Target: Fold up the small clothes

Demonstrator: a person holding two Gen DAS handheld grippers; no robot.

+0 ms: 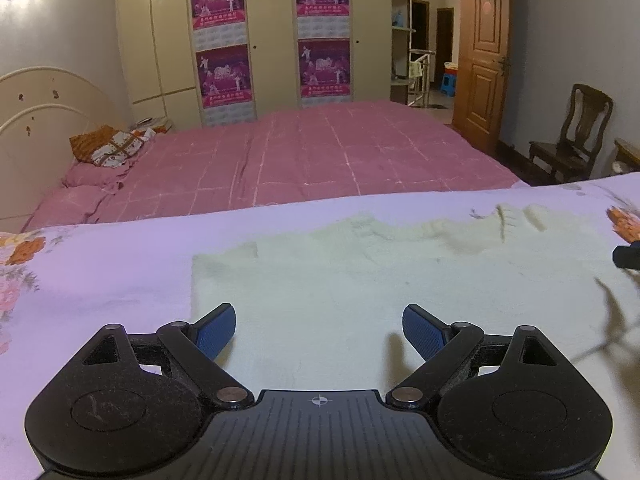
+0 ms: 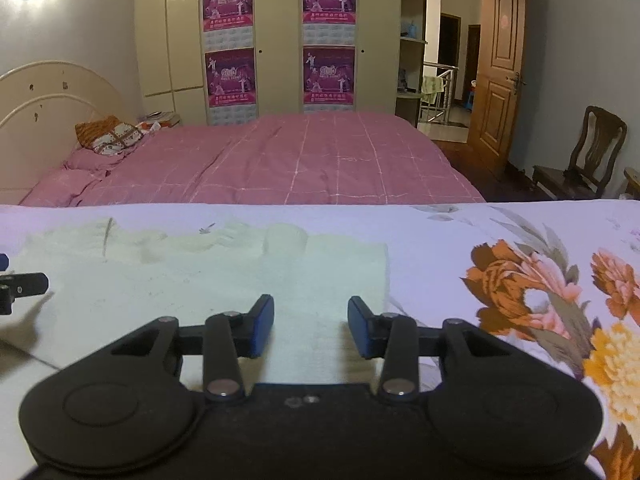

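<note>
While lying flat on the floral bedsheet [image 2: 440,240], pale knit garment [image 1: 340,280] seemingly part-folded, more folds left; left tool [image 1: 319,330] spread wide, right tool [image 2: 311,326] parted, gripping nothing.

Home bedroom. Double bed [image 1: 312,160] under pink checked cover, cream arched headboard [image 1: 36,120], patterned pillow [image 1: 116,146] at its head. Full-height cream wardrobe [image 2: 276,40] on far wall, four purple posters [image 2: 228,0] stuck on doors. Panelled wooden door [image 2: 500,64] standing open onto a lit hallway with railing. Dark wooden chair [image 1: 572,132] by right wall. Floral bedsheet [image 2: 520,280] covering near surface.
</note>
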